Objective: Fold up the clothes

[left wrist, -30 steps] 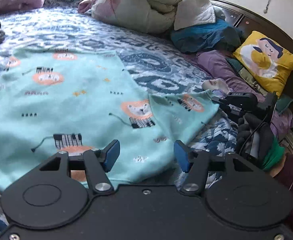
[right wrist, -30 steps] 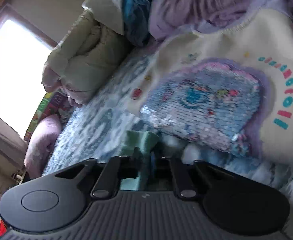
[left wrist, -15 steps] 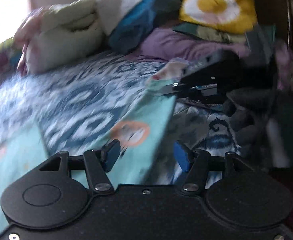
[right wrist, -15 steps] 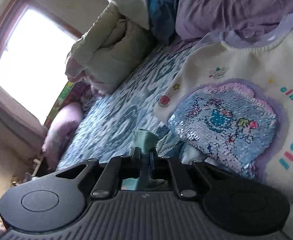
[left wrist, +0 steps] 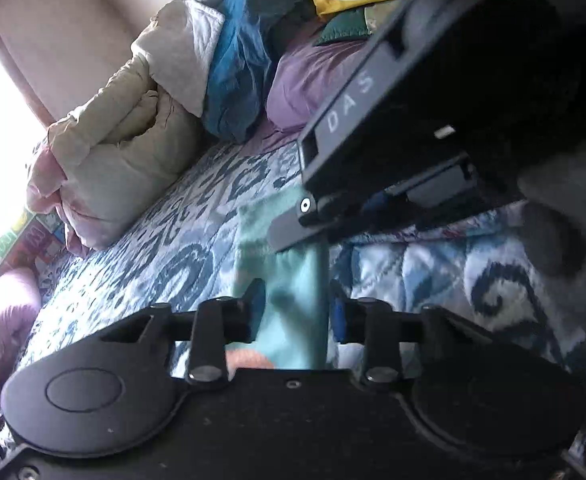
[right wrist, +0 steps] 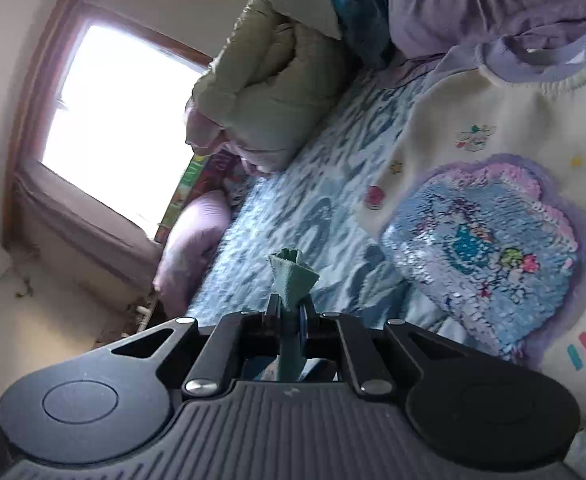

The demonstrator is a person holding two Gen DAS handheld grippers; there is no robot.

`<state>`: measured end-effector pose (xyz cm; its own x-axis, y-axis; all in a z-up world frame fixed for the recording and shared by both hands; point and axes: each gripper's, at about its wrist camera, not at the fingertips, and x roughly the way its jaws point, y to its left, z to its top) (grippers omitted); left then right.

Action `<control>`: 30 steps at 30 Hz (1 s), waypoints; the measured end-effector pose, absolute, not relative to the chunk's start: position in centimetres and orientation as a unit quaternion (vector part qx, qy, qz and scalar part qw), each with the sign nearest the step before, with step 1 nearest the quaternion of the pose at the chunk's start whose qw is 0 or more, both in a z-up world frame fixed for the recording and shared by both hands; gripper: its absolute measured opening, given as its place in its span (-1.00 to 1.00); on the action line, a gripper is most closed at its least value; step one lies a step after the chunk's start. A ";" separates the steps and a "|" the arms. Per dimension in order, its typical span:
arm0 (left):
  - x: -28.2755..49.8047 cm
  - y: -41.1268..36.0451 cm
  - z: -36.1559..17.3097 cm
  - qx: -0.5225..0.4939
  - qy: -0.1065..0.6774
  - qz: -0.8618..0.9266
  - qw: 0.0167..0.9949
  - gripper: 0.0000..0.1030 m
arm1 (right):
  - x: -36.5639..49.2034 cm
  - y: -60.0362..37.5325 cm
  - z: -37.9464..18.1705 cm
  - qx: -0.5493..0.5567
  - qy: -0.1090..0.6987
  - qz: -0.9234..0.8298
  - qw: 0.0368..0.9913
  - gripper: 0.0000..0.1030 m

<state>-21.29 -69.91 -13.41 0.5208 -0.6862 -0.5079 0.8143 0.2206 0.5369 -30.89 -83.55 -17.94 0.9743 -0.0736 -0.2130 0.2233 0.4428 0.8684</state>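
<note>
With the left gripper (left wrist: 295,312) just closing on the mint top (left wrist: 289,280) over the bed (left wrist: 165,248) beside the right gripper (right wrist: 291,316), already pinching its bunched corner: mid-fold, needing a joint carry across.

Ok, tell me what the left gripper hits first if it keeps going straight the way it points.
The left gripper, jaws just closing with the mint garment between them, points at the right gripper just ahead. It would likely bump that black body first, though depth is hard to judge.
</note>
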 end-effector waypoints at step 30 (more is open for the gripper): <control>-2.7 -38.0 2.2 -0.124 0.259 -0.453 0.844 -0.93 | -23.9 -60.4 -11.2 0.194 0.184 -0.008 0.963 0.15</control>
<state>-2.74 -37.95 2.16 0.4558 -0.8286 -0.3250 0.7004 0.5592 -0.4435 -23.89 -60.43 -11.25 0.9319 0.0571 -0.3582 0.0861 0.9244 0.3715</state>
